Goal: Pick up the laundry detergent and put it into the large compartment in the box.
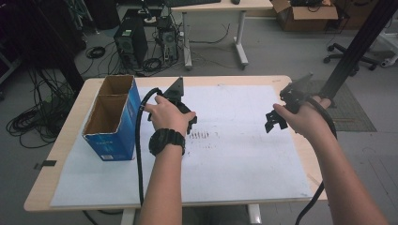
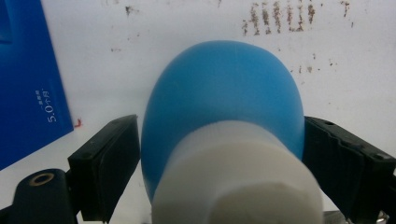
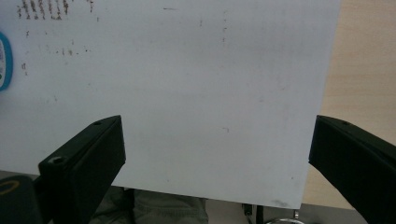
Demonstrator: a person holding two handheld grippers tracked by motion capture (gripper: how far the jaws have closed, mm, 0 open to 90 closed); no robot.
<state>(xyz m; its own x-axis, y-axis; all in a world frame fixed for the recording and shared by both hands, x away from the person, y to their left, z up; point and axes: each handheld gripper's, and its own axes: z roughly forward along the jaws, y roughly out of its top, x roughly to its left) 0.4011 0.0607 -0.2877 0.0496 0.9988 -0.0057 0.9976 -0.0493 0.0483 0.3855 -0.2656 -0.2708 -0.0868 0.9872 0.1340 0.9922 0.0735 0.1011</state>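
Observation:
A blue rubber bulb [image 2: 219, 88] with a thick white end [image 2: 238, 177] sits between the jaws of my left gripper [image 2: 222, 130]; both black pads touch its sides. The white end faces the camera and the blue end points at the white paper [image 2: 116, 70] below. In the high view the left gripper [image 1: 190, 123] is under the hand, just right of the blue box [image 1: 112, 117]. My right gripper [image 1: 274, 121] hangs open over the paper's right part, and its jaws [image 3: 215, 154] hold nothing.
The open-topped blue box has two compartments and also appears in the left gripper view [image 2: 28, 84]. Brown smudges [image 1: 199, 136] mark the paper between the hands. A small white thing with a teal rim [image 3: 3, 60] lies farther off. The wooden table edge [image 3: 369, 70] is close by.

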